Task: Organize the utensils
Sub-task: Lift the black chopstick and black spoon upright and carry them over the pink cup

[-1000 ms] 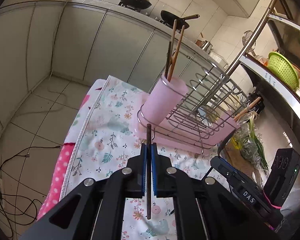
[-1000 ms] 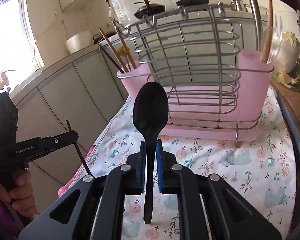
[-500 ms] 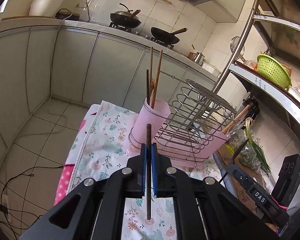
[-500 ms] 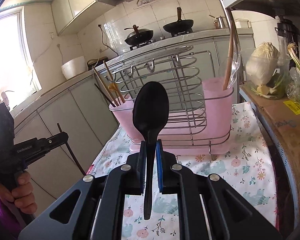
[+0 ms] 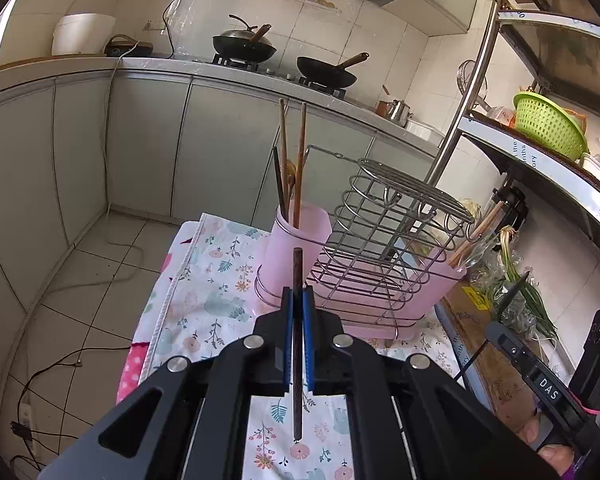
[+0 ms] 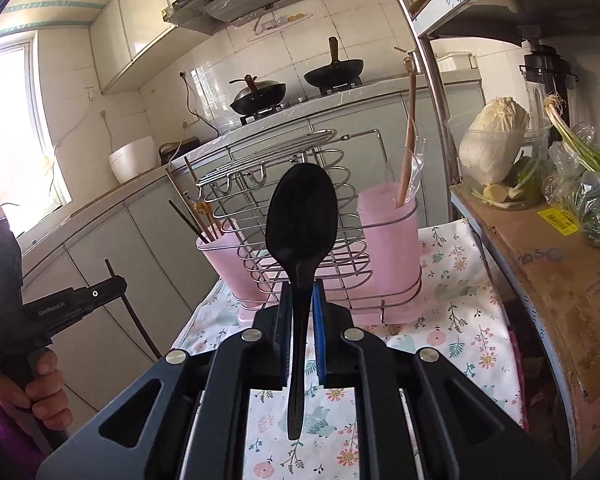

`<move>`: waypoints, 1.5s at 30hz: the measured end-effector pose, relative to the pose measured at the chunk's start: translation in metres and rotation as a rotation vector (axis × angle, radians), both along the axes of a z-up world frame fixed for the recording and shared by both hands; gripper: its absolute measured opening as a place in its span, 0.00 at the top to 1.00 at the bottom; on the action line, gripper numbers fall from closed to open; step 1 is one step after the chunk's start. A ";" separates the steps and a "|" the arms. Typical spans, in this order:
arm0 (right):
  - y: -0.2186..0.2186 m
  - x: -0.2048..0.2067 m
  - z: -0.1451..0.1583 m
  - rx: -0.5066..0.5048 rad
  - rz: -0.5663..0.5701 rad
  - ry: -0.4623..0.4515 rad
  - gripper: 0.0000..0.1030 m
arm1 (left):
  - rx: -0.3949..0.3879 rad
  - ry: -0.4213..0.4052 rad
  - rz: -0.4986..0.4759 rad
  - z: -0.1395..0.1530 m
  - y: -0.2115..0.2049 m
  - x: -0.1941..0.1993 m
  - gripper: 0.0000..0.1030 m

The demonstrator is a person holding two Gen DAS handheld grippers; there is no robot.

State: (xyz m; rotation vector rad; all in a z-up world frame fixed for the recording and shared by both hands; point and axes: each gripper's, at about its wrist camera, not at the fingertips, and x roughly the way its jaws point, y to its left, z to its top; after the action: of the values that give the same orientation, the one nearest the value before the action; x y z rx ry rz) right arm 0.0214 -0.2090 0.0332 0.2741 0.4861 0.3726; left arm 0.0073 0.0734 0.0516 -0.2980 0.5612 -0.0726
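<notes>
- Your left gripper (image 5: pixel 297 300) is clamped on a dark chopstick (image 5: pixel 297 276), held upright in the air short of the pink cup (image 5: pixel 296 240) at the wire rack's (image 5: pixel 384 232) near end.
- Your right gripper (image 6: pixel 300 300) grips a black spoon (image 6: pixel 302 216) by its handle, bowl up, above the floral cloth (image 6: pixel 452 280), in front of the rack.

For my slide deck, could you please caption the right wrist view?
Right claw shut on a black spoon, facing the wire rack with pink cups.
</notes>
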 end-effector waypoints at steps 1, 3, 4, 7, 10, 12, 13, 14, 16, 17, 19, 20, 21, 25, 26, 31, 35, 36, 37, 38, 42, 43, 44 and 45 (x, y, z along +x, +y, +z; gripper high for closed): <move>-0.002 -0.001 0.000 0.002 -0.004 -0.002 0.90 | 0.008 0.003 0.004 0.000 -0.002 0.002 0.96; -0.005 -0.001 0.000 0.004 -0.009 -0.003 0.90 | 0.028 0.008 0.012 0.000 -0.006 0.005 0.96; -0.007 -0.001 0.000 0.006 -0.014 -0.003 0.90 | 0.038 0.010 0.016 0.000 -0.008 0.007 0.96; -0.011 0.000 0.000 0.013 -0.023 0.000 0.90 | 0.058 0.013 0.025 0.001 -0.013 0.012 0.96; -0.013 0.001 -0.001 0.013 -0.030 0.003 0.90 | 0.086 0.012 0.037 0.002 -0.017 0.017 0.96; -0.013 0.001 -0.001 0.009 -0.033 0.002 0.91 | 0.114 0.003 0.043 0.004 -0.021 0.020 0.96; -0.013 0.002 0.000 0.007 -0.036 0.001 0.90 | 0.127 0.001 0.045 0.005 -0.023 0.021 0.96; -0.013 0.002 0.000 0.005 -0.038 0.000 0.90 | 0.135 0.000 0.045 0.005 -0.024 0.023 0.96; -0.013 0.002 0.001 -0.002 -0.043 -0.003 0.90 | 0.141 0.000 0.043 0.006 -0.026 0.025 0.96; -0.013 0.003 0.002 -0.005 -0.044 -0.004 0.90 | 0.145 0.000 0.044 0.006 -0.027 0.026 0.96; -0.012 0.003 0.004 -0.010 -0.048 -0.007 0.90 | 0.153 -0.004 0.045 0.008 -0.028 0.028 0.96; -0.012 0.003 0.005 -0.014 -0.051 -0.011 0.91 | 0.157 -0.006 0.046 0.008 -0.028 0.030 0.96; -0.012 0.004 0.007 -0.017 -0.053 -0.015 0.90 | 0.159 -0.008 0.047 0.010 -0.029 0.031 0.96; -0.013 0.006 0.012 -0.024 -0.065 -0.027 0.90 | 0.168 -0.018 0.047 0.014 -0.029 0.035 0.96; -0.015 0.007 0.013 -0.023 -0.069 -0.029 0.91 | 0.170 -0.021 0.046 0.015 -0.029 0.036 0.96; -0.018 0.013 0.020 -0.026 -0.081 -0.043 0.90 | 0.177 -0.035 0.046 0.021 -0.031 0.041 0.96; -0.022 0.018 0.029 -0.034 -0.092 -0.065 0.90 | 0.179 -0.046 0.045 0.026 -0.030 0.045 0.96; -0.023 0.019 0.032 -0.034 -0.095 -0.073 0.90 | 0.177 -0.049 0.044 0.027 -0.030 0.046 0.96; -0.024 0.019 0.034 -0.034 -0.098 -0.078 0.90 | 0.176 -0.053 0.044 0.029 -0.030 0.046 0.96; -0.026 0.020 0.037 -0.032 -0.102 -0.084 0.90 | 0.174 -0.057 0.044 0.031 -0.029 0.046 0.96; -0.032 0.021 0.045 -0.024 -0.118 -0.102 0.90 | 0.170 -0.077 0.043 0.040 -0.026 0.045 0.96; -0.034 0.021 0.047 -0.023 -0.121 -0.106 0.90 | 0.168 -0.084 0.044 0.043 -0.024 0.044 0.96; -0.035 0.021 0.049 -0.023 -0.125 -0.112 0.90 | 0.165 -0.091 0.045 0.046 -0.023 0.043 0.96; -0.037 0.020 0.051 -0.023 -0.129 -0.117 0.90 | 0.162 -0.099 0.046 0.050 -0.021 0.042 0.96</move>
State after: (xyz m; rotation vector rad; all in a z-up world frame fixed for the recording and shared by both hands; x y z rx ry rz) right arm 0.0418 -0.2461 0.0844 0.2580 0.3551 0.2554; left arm 0.0492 0.0521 0.1015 -0.1489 0.4584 0.0025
